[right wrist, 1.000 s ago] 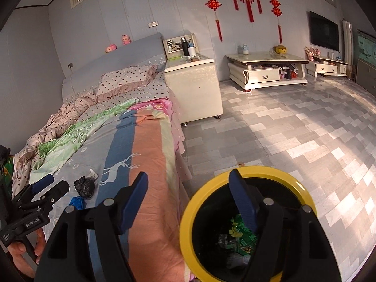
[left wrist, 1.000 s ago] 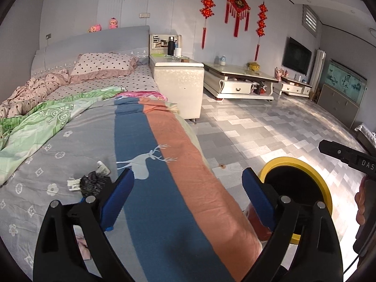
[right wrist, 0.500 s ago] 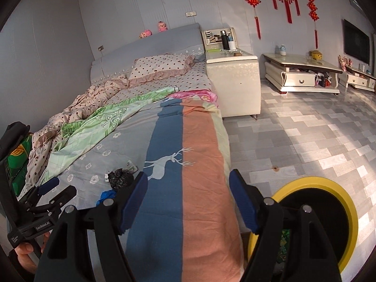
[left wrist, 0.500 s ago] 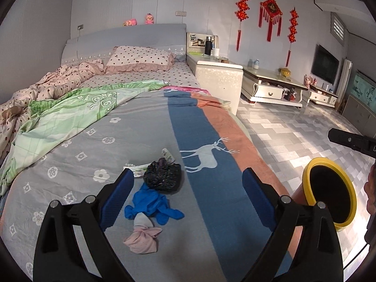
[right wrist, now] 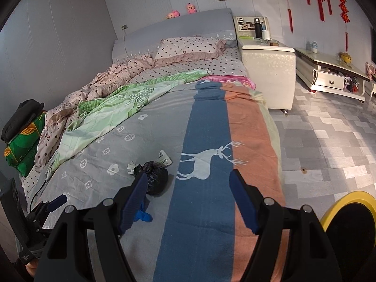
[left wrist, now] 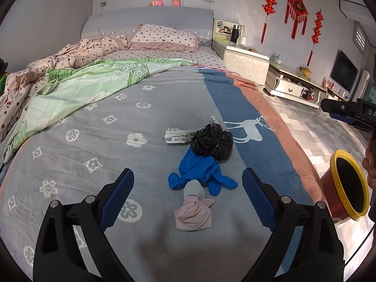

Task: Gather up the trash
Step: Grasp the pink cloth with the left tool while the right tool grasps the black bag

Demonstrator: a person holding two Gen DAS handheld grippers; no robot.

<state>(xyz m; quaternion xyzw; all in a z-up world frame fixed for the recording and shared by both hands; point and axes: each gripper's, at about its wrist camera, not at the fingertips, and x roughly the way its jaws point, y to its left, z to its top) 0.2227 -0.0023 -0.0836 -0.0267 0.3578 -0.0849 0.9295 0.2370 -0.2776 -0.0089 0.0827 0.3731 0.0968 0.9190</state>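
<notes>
1. The left gripper (left wrist: 188, 195) hovers wide open and empty over the pink cloth wad (left wrist: 194, 213), with the blue glove (left wrist: 199, 171) and black bag (left wrist: 212, 142) just beyond on the bedspread (left wrist: 94, 141).
2. Risk: closing low could pinch bedspread too, or snag the glove.
3. The right gripper (right wrist: 189, 202), spread and empty, hangs over the blue stripe.
4. The yellow-rimmed bin (right wrist: 347, 213) stands beside the bed; a loose hold could drop trash short.

Blue glove (right wrist: 143, 215) mostly hidden behind right gripper (right wrist: 189, 202) — bin (right wrist: 350, 213) cropped.
</notes>
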